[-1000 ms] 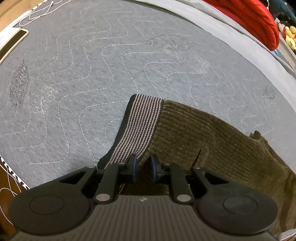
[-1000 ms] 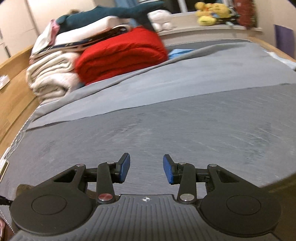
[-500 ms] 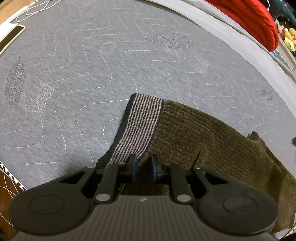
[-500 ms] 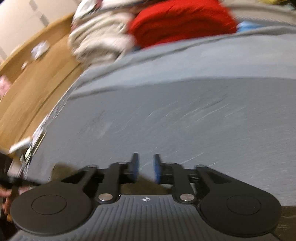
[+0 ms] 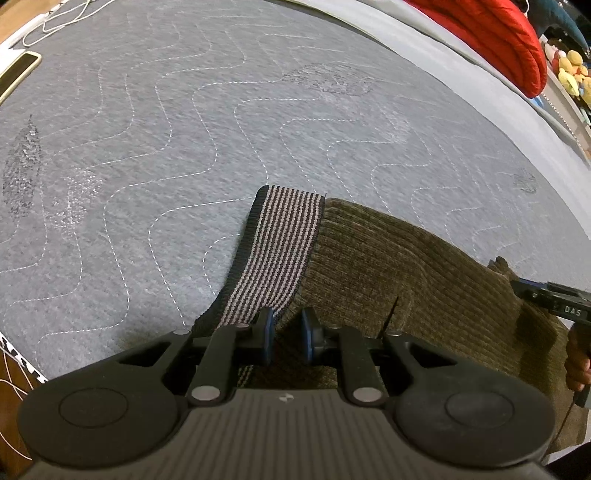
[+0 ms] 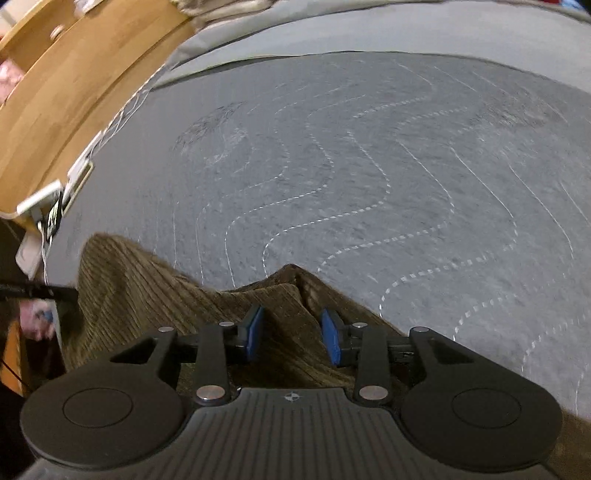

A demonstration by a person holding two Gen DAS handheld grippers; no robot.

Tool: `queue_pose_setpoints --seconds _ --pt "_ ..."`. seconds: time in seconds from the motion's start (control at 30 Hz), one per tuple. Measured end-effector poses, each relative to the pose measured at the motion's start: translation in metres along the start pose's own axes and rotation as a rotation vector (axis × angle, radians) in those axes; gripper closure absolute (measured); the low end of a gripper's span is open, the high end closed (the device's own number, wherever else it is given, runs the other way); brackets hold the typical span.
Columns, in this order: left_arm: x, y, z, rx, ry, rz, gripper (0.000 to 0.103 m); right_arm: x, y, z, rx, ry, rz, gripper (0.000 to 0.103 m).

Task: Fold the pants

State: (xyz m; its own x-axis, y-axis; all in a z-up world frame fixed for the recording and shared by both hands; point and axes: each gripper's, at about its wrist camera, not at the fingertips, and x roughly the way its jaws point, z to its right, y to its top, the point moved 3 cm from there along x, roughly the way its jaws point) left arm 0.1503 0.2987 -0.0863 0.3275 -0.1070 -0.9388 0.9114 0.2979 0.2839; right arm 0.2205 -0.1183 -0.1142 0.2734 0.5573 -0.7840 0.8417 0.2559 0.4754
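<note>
Right gripper (image 6: 291, 334) swung down over pants (image 6: 147, 291) on quilted bed (image 6: 369, 166), fingers just widened, bare, astride ridge at 12 o'clock. Left gripper (image 5: 284, 339) nearly closed, pinching waistband (image 5: 277, 251). Second grasp likely next.

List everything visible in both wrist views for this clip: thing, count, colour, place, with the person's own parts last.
pants: one, olive-brown corduroy with a striped waistband, on the quilt, near edge
quilt: one, grey with wavy white stitching, covering the bed
sheet: one, pale grey, beyond the quilt
red bedding: one, red, far right corner
soft toys: a few, yellow, on the ledge at far right
phone: one, dark with a light rim, left edge of the bed
cable: one, white, by the phone
wooden surface: one, tan, left of the bed
left gripper: black, blue pads, jaws closed on the pants by the waistband
right gripper: black, blue pads, jaws just been opening, over a pants fold, not pressing
</note>
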Motion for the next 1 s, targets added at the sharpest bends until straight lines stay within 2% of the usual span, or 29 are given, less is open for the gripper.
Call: queue_pose_setpoints --seconds 0.07,0.1,0.2,0.27,0.33,0.47,0.53,0.6,0.67,0.7,0.73,0.8,0.9,0.97,1.0 --pt "0.000 0.000 0.000 0.004 -0.003 -0.002 0.085 0.001 0.001 -0.002 -0.025 0.020 0.001 0.077" --pt "0.000 0.000 0.000 0.009 -0.002 -0.002 0.085 0.002 0.004 -0.002 -0.035 0.022 0.006 0.097" --pt "0.000 -0.001 0.003 0.024 0.010 -0.001 0.085 -0.011 0.017 -0.004 -0.050 0.008 0.099 0.101" --pt "0.000 0.000 0.005 0.035 0.019 0.002 0.085 -0.023 0.025 -0.008 -0.049 0.016 0.177 0.102" --pt "0.000 -0.001 0.007 0.038 0.024 0.002 0.085 -0.028 0.026 -0.014 -0.093 -0.019 0.237 0.103" --pt "-0.005 0.000 0.009 0.031 0.023 0.018 0.082 -0.029 0.025 -0.011 -0.068 -0.106 0.257 0.103" --pt "-0.012 0.002 0.011 0.028 0.018 0.057 0.079 -0.037 0.025 -0.006 -0.032 -0.101 0.259 0.099" --pt "-0.022 0.006 0.013 0.042 0.040 0.121 0.068 -0.048 0.024 -0.003 -0.021 -0.073 0.272 0.099" --pt "-0.030 0.009 0.016 0.059 0.042 0.177 0.068 -0.052 0.022 -0.003 -0.036 -0.043 0.253 0.084" --pt "-0.033 0.011 0.019 0.058 0.025 0.195 0.068 -0.050 0.020 -0.002 -0.039 -0.029 0.231 0.069" --pt "-0.035 0.012 0.021 0.057 0.005 0.206 0.068 -0.046 0.018 -0.003 -0.042 -0.018 0.207 0.061" --pt "-0.036 0.012 0.029 0.069 -0.019 0.222 0.068 -0.032 0.018 -0.008 -0.059 -0.016 0.160 0.061" --pt "-0.034 0.012 0.040 0.109 -0.016 0.245 0.068 -0.018 0.014 -0.014 -0.087 -0.007 0.114 0.062" --pt "-0.031 0.013 0.046 0.122 -0.023 0.257 0.068 -0.009 0.013 -0.020 -0.117 -0.004 0.084 0.071" --pt "-0.028 0.013 0.049 0.128 -0.027 0.260 0.068 -0.007 0.011 -0.023 -0.145 -0.033 0.080 0.090"
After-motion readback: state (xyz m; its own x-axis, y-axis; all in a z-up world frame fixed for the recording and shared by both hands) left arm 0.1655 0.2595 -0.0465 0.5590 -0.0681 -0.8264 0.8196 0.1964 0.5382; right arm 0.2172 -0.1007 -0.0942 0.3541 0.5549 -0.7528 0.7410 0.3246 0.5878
